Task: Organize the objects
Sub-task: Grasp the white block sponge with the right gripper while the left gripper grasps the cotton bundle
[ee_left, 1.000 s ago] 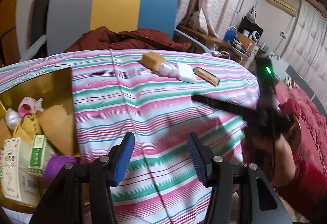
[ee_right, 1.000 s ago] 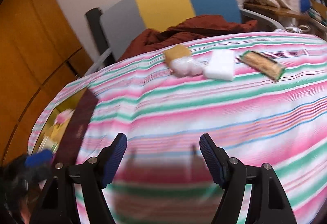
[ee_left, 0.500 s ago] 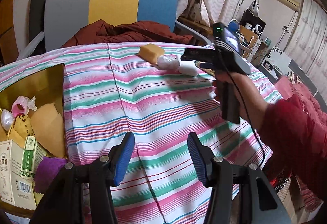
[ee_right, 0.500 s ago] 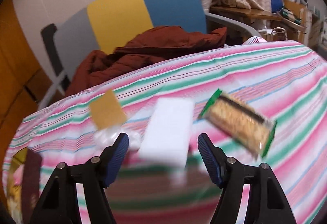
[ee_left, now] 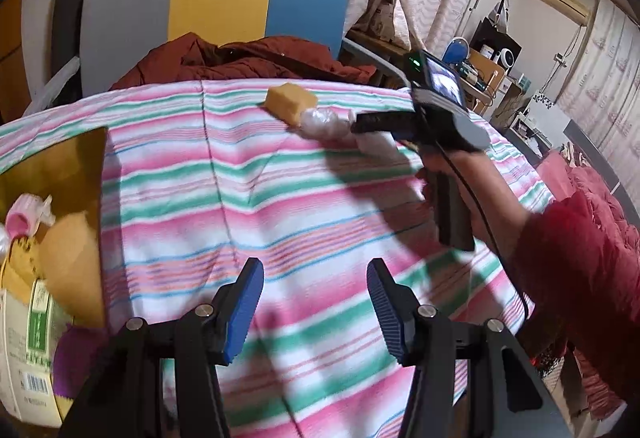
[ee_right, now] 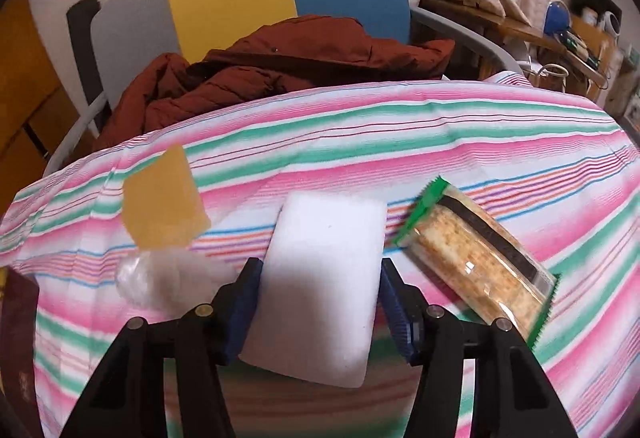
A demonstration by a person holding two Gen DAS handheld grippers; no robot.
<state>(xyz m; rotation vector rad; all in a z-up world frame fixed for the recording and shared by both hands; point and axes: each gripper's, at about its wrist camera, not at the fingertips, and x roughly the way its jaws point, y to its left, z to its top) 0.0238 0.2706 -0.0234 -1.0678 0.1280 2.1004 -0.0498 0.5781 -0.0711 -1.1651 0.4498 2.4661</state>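
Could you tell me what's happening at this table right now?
A person with a gripper in each hand is tidying a striped tablecloth. The right gripper has just been closing its jaws on a white block that lies between a yellow block and a cracker pack. The left gripper hangs open beside a box of sorted items.
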